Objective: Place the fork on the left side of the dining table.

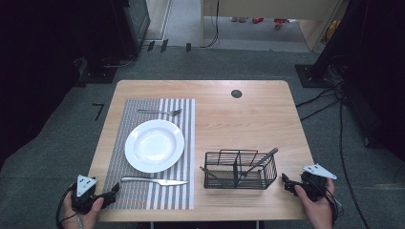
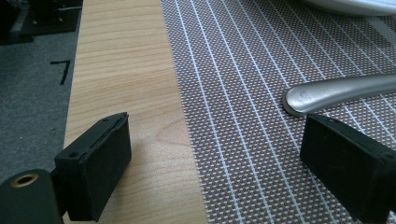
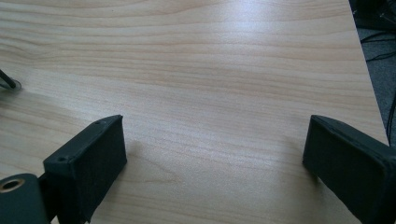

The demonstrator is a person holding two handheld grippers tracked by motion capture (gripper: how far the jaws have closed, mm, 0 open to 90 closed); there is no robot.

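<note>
A white plate (image 1: pixel 154 145) lies on a striped placemat (image 1: pixel 143 191) on the left half of the wooden table (image 1: pixel 239 119). A fork (image 1: pixel 160 112) lies beyond the plate and a knife (image 1: pixel 154 181) lies in front of it. My left gripper (image 1: pixel 113 191) rests open at the table's front left corner. In the left gripper view my left gripper (image 2: pixel 215 140) straddles the mat's edge, with the knife's handle end (image 2: pixel 341 91) just ahead of the right jaw. My right gripper (image 1: pixel 285 181) sits open at the front right, beside a black wire basket (image 1: pixel 240 170); my right gripper (image 3: pixel 215 140) has bare wood between its jaws.
The basket holds dark utensils, one handle (image 1: pixel 265 157) sticking out to the upper right. A round black grommet (image 1: pixel 236 93) sits near the table's far edge. Cables (image 1: pixel 334 105) run over the floor at the right. Bare wood lies between mat and basket.
</note>
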